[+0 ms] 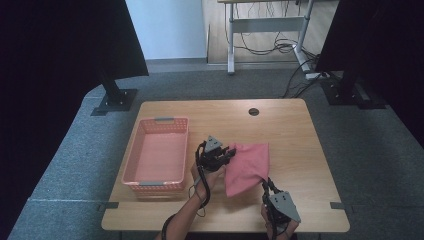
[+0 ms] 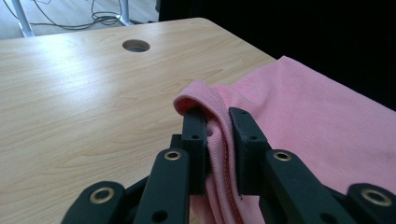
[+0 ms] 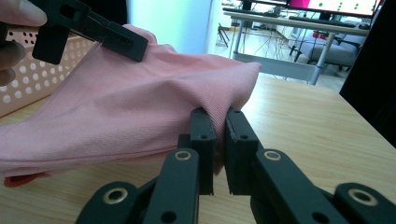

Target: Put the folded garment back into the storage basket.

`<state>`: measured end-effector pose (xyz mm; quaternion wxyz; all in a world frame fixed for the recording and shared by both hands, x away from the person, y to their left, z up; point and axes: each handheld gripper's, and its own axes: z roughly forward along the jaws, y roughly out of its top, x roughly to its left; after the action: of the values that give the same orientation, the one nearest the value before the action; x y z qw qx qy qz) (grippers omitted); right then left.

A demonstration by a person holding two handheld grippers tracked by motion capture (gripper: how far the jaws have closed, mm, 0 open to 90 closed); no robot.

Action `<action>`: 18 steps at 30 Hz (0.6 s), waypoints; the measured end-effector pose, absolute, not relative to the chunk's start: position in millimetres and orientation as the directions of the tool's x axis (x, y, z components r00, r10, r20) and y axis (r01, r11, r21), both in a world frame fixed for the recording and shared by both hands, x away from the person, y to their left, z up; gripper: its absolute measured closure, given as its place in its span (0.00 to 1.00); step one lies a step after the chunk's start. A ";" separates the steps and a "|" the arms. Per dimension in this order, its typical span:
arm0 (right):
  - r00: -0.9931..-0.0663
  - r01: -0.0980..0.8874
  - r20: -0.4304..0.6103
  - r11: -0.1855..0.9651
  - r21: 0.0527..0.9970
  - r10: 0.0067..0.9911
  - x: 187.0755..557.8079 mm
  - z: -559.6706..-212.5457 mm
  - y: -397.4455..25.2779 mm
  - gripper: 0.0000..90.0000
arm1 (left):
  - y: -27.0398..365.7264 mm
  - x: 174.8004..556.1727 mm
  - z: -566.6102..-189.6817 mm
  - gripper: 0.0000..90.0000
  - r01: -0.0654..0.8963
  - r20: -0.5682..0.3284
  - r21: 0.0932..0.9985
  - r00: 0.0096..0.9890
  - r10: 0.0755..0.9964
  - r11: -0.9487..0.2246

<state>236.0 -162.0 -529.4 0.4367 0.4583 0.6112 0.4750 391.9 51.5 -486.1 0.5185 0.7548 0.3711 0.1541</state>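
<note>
Light wooden table (image 1: 290, 140) on grey carpet, dark curtains at both sides; a second desk with trailing cables at the far wall; round cable hole (image 1: 254, 111) near the table's far edge. Pink perforated basket (image 1: 156, 155) on the left part of the table, nothing visible inside. Pink cloth (image 1: 247, 167) just right of the basket, at the table's middle, partly lifted off the wood; it hangs as a slack sheet between the two grippers. Left gripper (image 1: 226, 154) at the cloth's far-left corner, just beside the basket's right wall; in the left gripper view its jaws are pressed onto a folded, stitched hem of the cloth (image 2: 219, 126), fabric bunched between them. Right gripper (image 1: 266, 183) at the cloth's near-right corner, close to the near table edge; in the right gripper view its jaws pinch a fold of cloth (image 3: 140, 112), nearly closed; left gripper (image 3: 93, 32) farther off at upper left, basket (image 3: 28, 79) behind it.
</note>
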 end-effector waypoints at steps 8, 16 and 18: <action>-0.199 0.130 -0.105 0.132 0.983 0.974 234.8 -525.8 -160.5 0.92 | 54.4 390.5 -482.1 0.85 0.394 -0.154 0.902 0.677 0.719 -0.178; -0.205 0.120 -0.110 0.137 0.983 0.972 236.2 -521.5 -156.9 0.92 | 58.2 389.7 -475.8 0.85 0.385 -0.146 0.905 0.676 0.722 -0.178; -0.205 0.114 -0.112 0.138 0.984 0.972 236.2 -519.8 -156.2 0.92 | 59.0 389.4 -474.4 0.85 0.385 -0.147 0.906 0.675 0.723 -0.175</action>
<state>236.2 -156.2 -519.8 0.4454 0.4460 0.6086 0.4820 389.4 59.0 -474.4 0.5252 0.7494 0.3697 0.1612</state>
